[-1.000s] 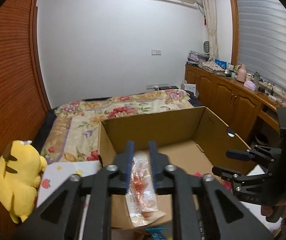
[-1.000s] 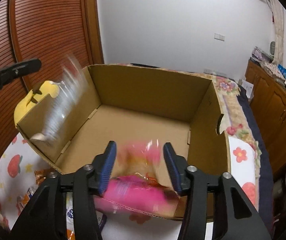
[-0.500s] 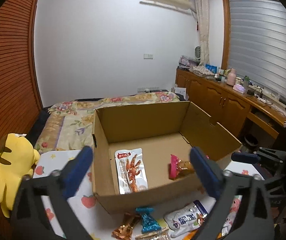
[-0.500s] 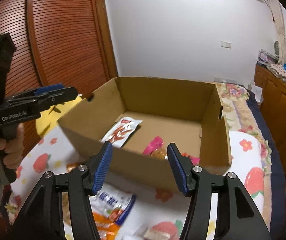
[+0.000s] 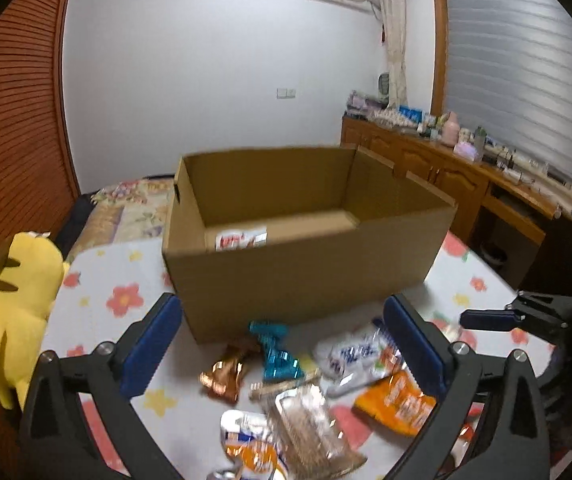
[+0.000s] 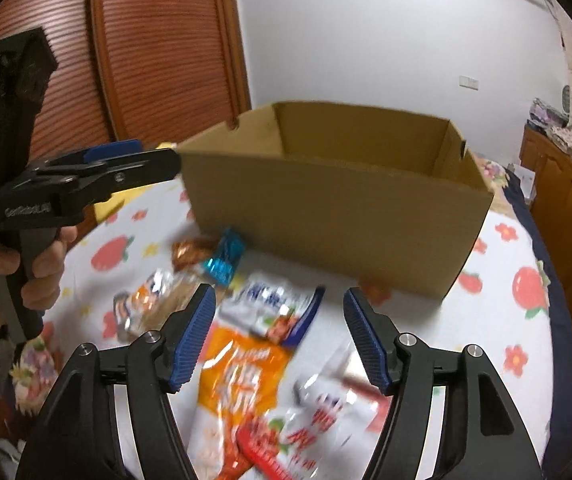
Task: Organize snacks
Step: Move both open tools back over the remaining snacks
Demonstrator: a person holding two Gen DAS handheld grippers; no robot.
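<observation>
An open cardboard box (image 5: 309, 264) (image 6: 337, 216) stands on the flowered tablecloth, and a white-and-red snack packet (image 5: 241, 239) lies inside it. Loose snacks lie in front of the box: a teal wrapper (image 5: 276, 350) (image 6: 224, 258), a copper wrapper (image 5: 226, 372), a white-and-blue packet (image 5: 355, 354) (image 6: 274, 304), an orange packet (image 5: 395, 402) (image 6: 238, 380). My left gripper (image 5: 286, 340) hangs wide open over this pile with nothing between its fingers. My right gripper (image 6: 280, 334) is over the packets too; its jaws are opening and grip nothing.
A yellow plush toy (image 5: 14, 300) sits at the table's left edge. A person's hand (image 6: 38, 268) holds the left gripper's handle. A bed with a floral cover (image 5: 126, 208) lies behind the box, wooden cabinets (image 5: 445, 176) along the right wall.
Both grippers let their packets drop into the box, then drew back and down to the pile in front of it. The left jaws opened wide; the right jaws widened.
</observation>
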